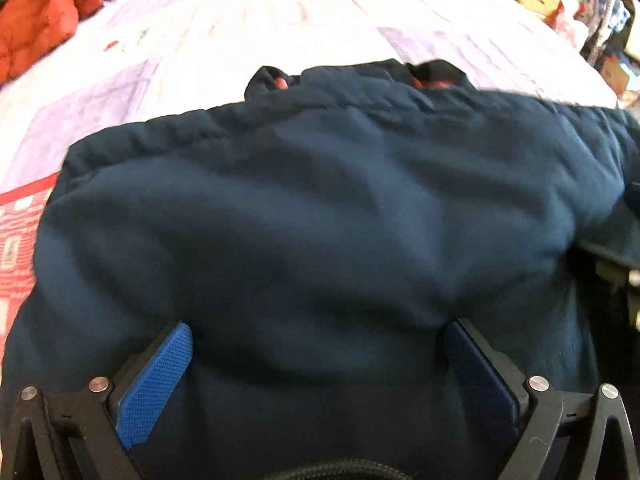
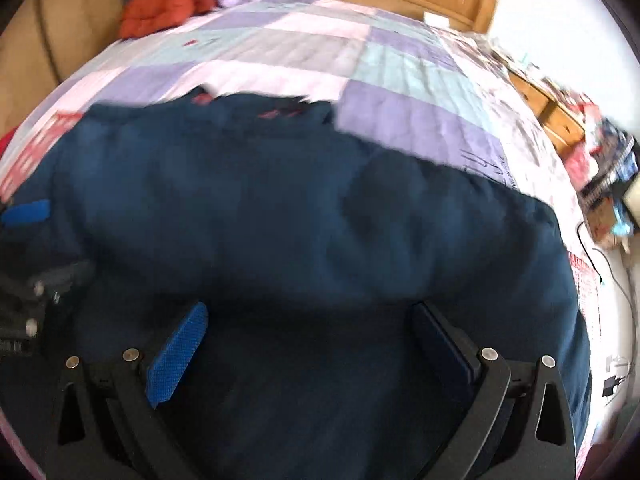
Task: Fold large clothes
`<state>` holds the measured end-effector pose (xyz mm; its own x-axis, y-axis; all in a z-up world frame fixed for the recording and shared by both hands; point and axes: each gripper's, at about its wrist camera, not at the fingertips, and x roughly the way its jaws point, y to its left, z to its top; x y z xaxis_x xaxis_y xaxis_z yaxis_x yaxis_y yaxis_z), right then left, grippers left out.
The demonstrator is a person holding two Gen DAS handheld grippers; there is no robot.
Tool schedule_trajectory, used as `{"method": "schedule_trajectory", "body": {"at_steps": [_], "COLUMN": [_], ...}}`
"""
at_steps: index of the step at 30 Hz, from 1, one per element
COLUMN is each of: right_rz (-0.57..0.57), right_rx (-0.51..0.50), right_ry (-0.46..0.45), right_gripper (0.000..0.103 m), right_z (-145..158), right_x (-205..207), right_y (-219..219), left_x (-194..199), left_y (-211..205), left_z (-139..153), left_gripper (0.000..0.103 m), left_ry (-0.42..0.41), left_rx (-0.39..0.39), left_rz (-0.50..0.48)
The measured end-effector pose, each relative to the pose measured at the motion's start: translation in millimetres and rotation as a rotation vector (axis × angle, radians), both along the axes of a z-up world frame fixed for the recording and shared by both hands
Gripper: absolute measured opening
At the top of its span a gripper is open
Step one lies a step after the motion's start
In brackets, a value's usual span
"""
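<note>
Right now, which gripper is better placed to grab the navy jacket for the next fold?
Roughly even, slight edge left. The left gripper and the right gripper both sit open over the navy jacket; the left view shows a puffed ridge between its fingers.

both wrist views close above dark blue garment (image 1: 320, 208), facing across bed (image 2: 400, 80); share both.

The right gripper (image 2: 310, 326) hovered with its jaws spread wide over the dark blue garment (image 2: 280, 208), which lay on the patchwork quilt (image 2: 400, 92). Beyond the garment sat an orange jacket (image 2: 164, 2); at the garment's left edge showed the left gripper (image 2: 26, 212).
</note>
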<state>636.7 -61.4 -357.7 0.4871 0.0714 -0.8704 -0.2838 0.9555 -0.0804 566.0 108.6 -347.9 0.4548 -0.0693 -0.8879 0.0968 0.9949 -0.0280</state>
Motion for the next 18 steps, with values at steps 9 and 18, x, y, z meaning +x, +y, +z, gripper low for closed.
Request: {"method": "schedule_trajectory", "body": {"at_steps": [9,18], "right_rz": [-0.415,-0.186], "right_rx": [0.037,-0.003], "right_ry": [0.0,-0.217], "right_gripper": [0.103,0.102], "right_z": [13.1,58.2], "right_x": [5.5,-91.2], "right_y": [-202.1,-134.4], "left_x": [-28.3,-98.4], "left_y": [144.9,179.3], "left_z": [-6.3,46.6], "left_gripper": [0.103,0.102], "left_ry": [0.0,-0.142], "left_rx": [0.082,-0.032], "left_rz": [0.2,0.378]}}
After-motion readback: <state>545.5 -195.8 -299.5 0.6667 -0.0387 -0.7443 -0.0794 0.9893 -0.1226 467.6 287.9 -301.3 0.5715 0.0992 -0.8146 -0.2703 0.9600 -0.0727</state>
